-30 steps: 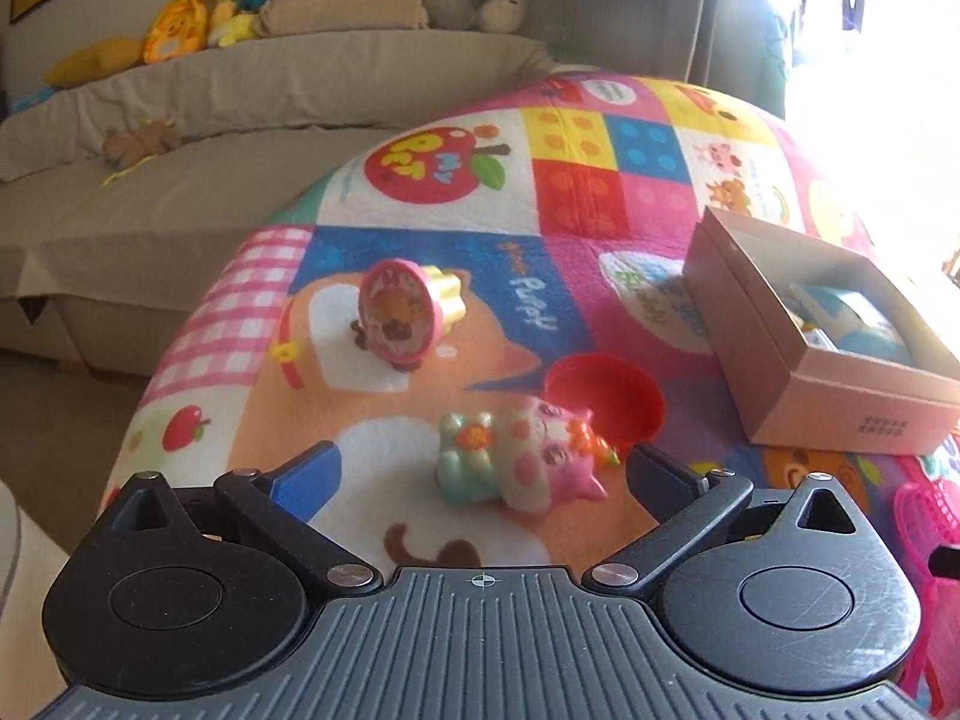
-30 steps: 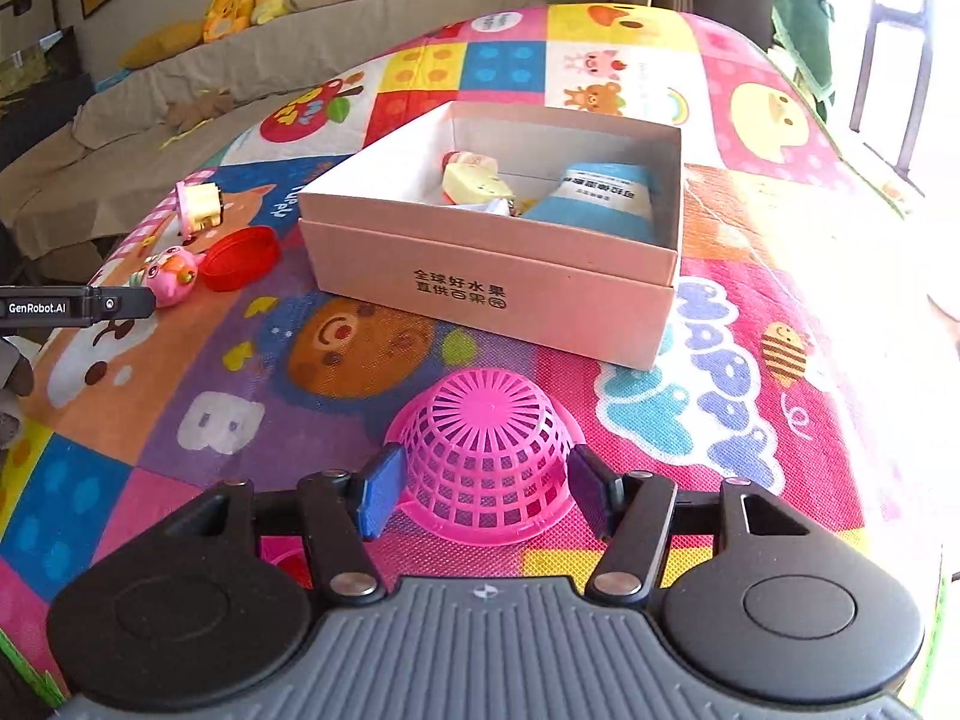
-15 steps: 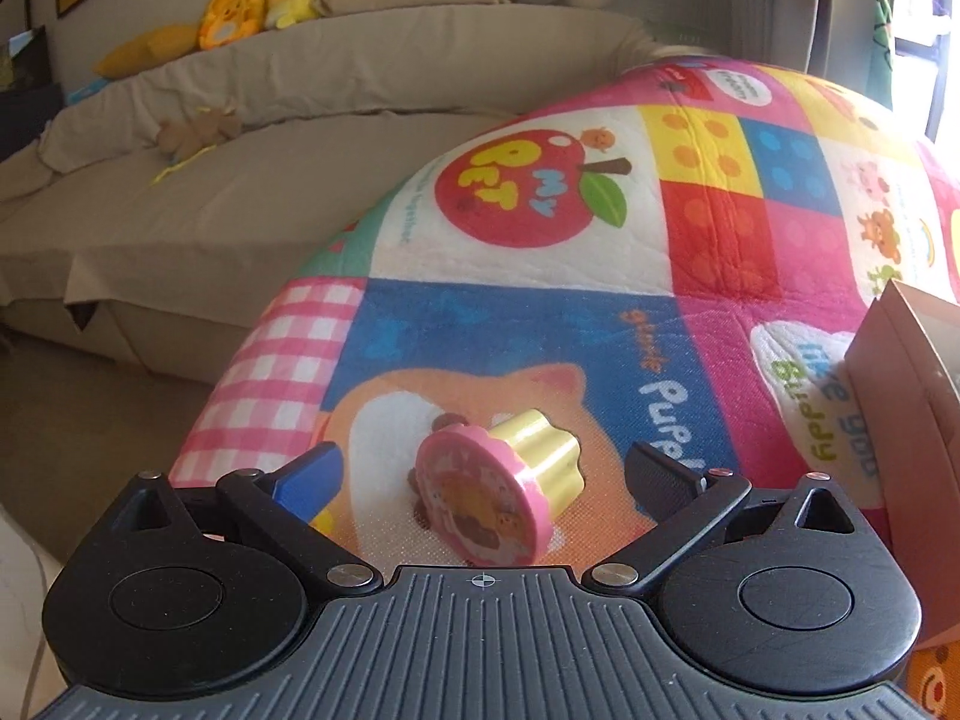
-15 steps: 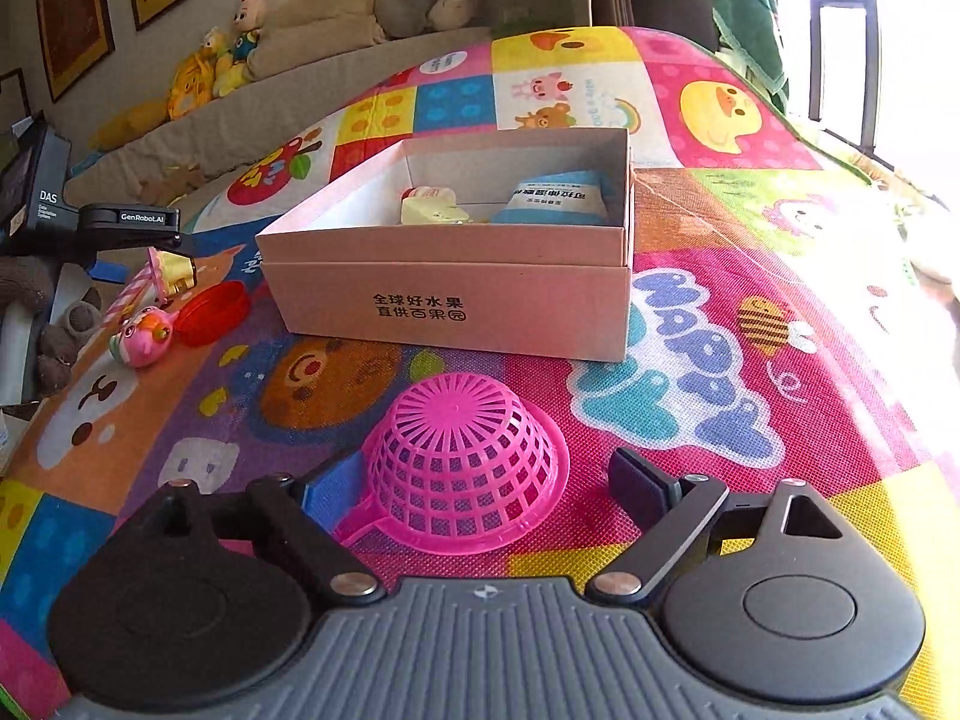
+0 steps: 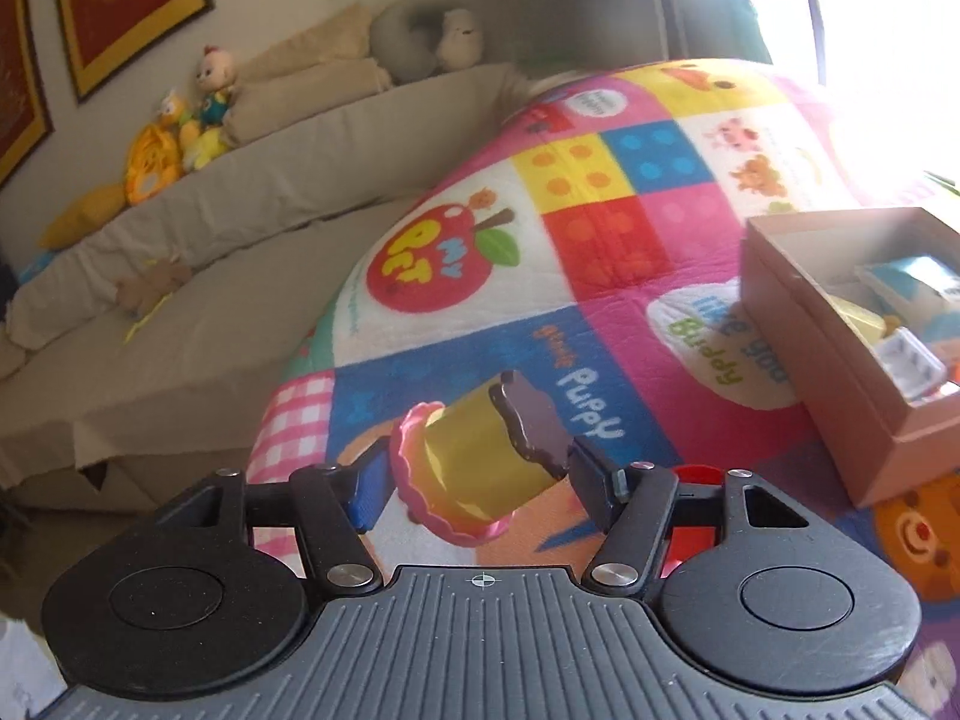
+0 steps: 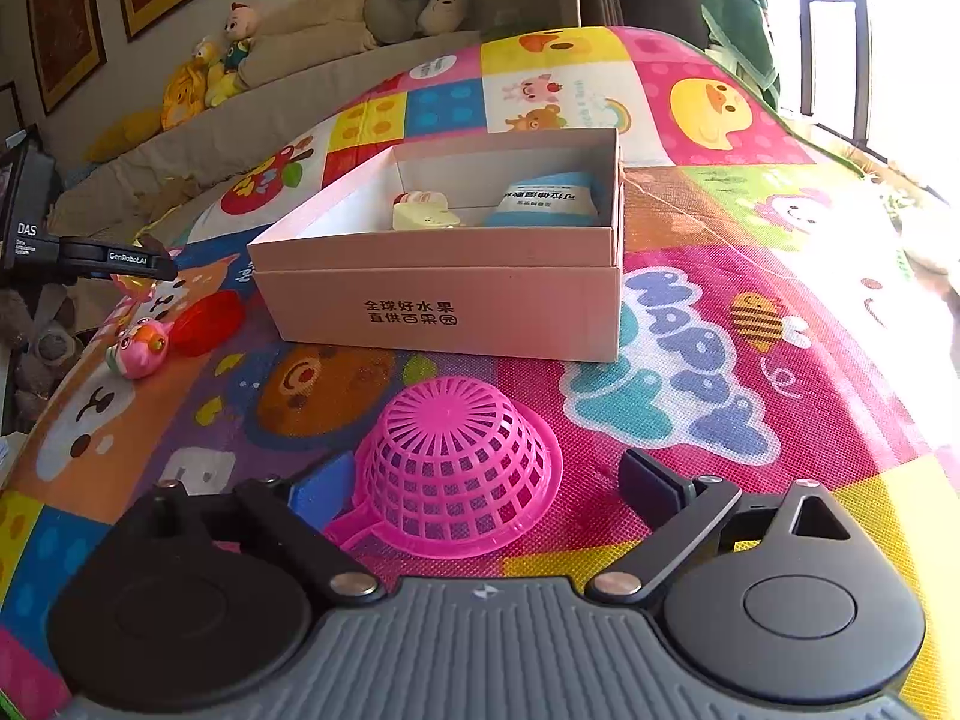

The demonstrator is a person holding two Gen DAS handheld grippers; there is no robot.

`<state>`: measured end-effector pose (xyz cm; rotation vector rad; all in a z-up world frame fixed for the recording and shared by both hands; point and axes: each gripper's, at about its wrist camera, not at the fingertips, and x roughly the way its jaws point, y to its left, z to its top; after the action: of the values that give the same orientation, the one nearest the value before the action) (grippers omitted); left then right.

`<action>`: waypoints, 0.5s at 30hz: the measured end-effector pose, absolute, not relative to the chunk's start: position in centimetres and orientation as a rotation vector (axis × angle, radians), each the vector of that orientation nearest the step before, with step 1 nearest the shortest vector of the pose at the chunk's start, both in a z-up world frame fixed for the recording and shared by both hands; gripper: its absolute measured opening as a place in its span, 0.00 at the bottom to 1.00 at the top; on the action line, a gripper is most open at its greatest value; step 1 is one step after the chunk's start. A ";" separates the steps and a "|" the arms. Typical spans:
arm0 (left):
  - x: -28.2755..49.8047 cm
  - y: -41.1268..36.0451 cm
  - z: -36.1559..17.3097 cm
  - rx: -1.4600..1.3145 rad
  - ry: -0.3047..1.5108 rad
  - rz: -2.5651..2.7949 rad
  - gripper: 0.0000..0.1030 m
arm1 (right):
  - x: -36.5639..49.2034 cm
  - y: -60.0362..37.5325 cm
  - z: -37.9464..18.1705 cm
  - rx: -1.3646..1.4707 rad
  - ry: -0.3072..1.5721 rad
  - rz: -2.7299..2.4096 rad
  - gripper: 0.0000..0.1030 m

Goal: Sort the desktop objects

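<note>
My left gripper (image 5: 474,480) is shut on a toy cupcake (image 5: 480,468) with a gold cup, pink rim and brown top, held above the colourful mat. The open pink cardboard box (image 5: 840,360) lies to its right; in the right wrist view the box (image 6: 456,300) holds a yellow toy (image 6: 423,216) and a blue-white pack (image 6: 549,201). My right gripper (image 6: 480,480) is open around an upturned pink plastic basket (image 6: 456,480) without squeezing it. The left gripper (image 6: 114,258) shows at the far left of that view.
A red cap (image 6: 207,315) and a pink-green pig toy (image 6: 138,348) lie on the mat (image 6: 720,360) left of the box. A beige sofa (image 5: 210,252) with plush toys runs behind the table. The mat's edge drops off at left.
My left gripper closed on the cupcake toy and lifted it off the mat, turning toward the box. My right gripper opened wide around the pink basket.
</note>
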<state>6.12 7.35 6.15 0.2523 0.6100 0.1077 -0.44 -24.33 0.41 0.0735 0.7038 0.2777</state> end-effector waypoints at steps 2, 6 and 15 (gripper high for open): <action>3.8 5.6 6.6 0.307 0.601 0.031 0.65 | -0.4 -24.3 0.4 0.073 0.704 0.278 0.93; -0.5 2.7 6.6 0.350 0.600 -0.114 0.65 | -0.4 -24.3 0.4 0.072 0.703 0.275 0.95; -3.1 -1.4 3.1 0.381 0.639 -0.209 0.67 | -0.4 -24.2 0.4 0.062 0.710 0.266 0.95</action>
<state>-3.07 -1.42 3.14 0.3808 0.6387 -0.2090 -0.44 -24.20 0.44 0.0616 0.7099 0.2664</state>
